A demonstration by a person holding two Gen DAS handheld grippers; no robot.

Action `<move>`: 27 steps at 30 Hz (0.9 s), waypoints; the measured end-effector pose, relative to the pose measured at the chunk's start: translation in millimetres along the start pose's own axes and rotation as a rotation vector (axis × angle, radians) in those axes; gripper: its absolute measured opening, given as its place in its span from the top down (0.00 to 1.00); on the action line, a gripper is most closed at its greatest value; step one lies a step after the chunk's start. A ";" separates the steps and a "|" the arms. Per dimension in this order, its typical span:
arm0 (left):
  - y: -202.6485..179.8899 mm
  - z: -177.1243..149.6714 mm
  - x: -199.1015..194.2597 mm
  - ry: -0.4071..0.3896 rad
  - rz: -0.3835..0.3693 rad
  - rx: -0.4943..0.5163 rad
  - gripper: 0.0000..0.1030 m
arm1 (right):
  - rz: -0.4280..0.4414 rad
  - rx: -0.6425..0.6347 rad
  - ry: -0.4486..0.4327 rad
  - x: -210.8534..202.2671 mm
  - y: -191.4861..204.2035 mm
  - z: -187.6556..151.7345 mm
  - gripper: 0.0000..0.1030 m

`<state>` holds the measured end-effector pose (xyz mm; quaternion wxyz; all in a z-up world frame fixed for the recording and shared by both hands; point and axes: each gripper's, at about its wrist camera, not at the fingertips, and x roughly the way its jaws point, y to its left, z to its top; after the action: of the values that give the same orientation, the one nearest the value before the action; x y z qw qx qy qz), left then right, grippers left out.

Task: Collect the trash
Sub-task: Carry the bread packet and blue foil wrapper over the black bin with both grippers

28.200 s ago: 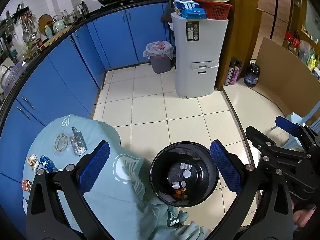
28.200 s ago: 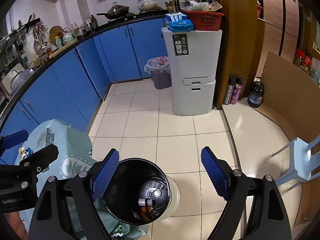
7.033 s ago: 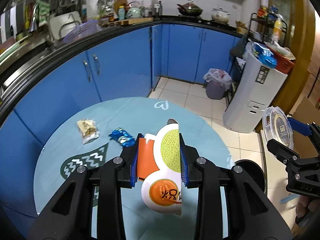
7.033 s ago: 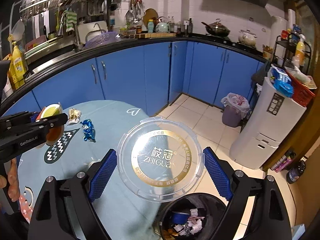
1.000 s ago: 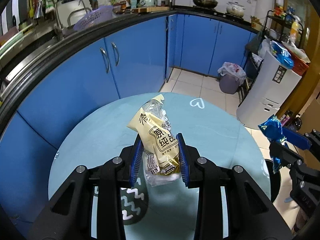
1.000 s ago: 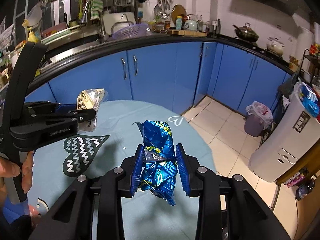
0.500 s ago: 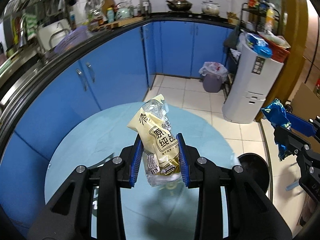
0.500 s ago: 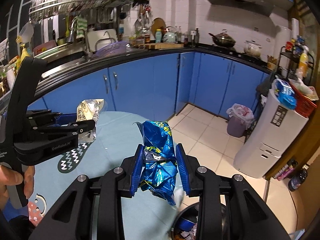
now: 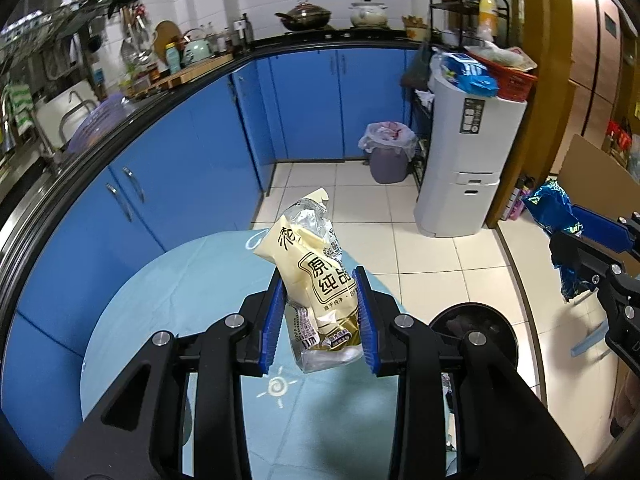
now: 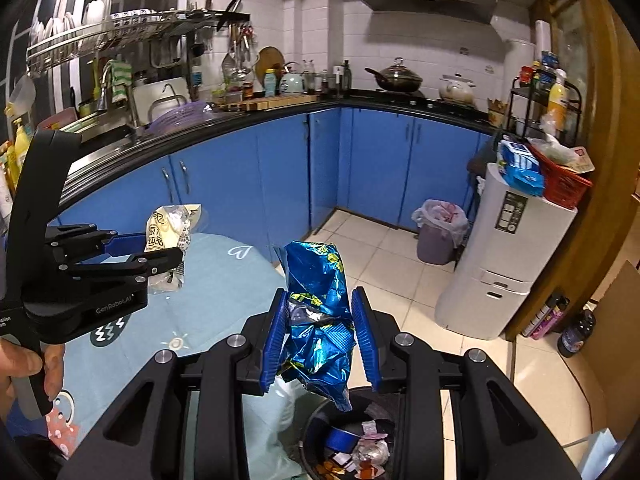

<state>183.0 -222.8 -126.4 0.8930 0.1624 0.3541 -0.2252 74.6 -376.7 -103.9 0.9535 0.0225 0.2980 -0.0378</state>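
Observation:
My left gripper (image 9: 320, 320) is shut on a cream-yellow snack bag (image 9: 316, 276) and holds it above the round table (image 9: 168, 320) with the light blue cloth. The bag also shows in the right wrist view (image 10: 170, 228). My right gripper (image 10: 320, 336) is shut on a crumpled blue foil wrapper (image 10: 320, 320) and holds it just above the black trash bin (image 10: 352, 440), which has several bits of trash inside. In the left wrist view the bin (image 9: 476, 332) stands on the floor beside the table's right edge, and the blue wrapper (image 9: 554, 216) hangs at the right.
Blue kitchen cabinets (image 9: 192, 152) curve behind the table. A white tall bin unit (image 9: 468, 160) with a red basket on top stands on the tiled floor, with a small lined waste bin (image 9: 386, 156) next to it. A pale blue plastic chair (image 10: 600, 452) is at lower right.
Both grippers have swung right and toward the black bin, still holding their wrappers. The right gripper's blue wrapper now hangs over the bin's opening.

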 end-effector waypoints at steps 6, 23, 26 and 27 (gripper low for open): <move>-23.0 5.4 3.6 0.002 -0.020 0.046 0.66 | -0.032 0.009 0.000 -7.5 -17.6 -5.5 0.69; -95.2 24.3 16.6 0.001 -0.098 0.157 0.66 | -0.099 0.067 0.021 -14.8 -68.7 -20.2 0.69; -107.9 26.9 19.4 0.003 -0.112 0.172 0.66 | -0.110 0.087 0.026 -14.1 -78.9 -25.0 0.69; -112.0 27.7 20.9 0.006 -0.117 0.178 0.66 | -0.112 0.095 0.030 -13.6 -83.3 -27.2 0.69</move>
<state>154.1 -336.0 -136.5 0.8595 0.2206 0.3441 -0.3070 40.9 -457.0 -120.2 0.9432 0.0515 0.3110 -0.1049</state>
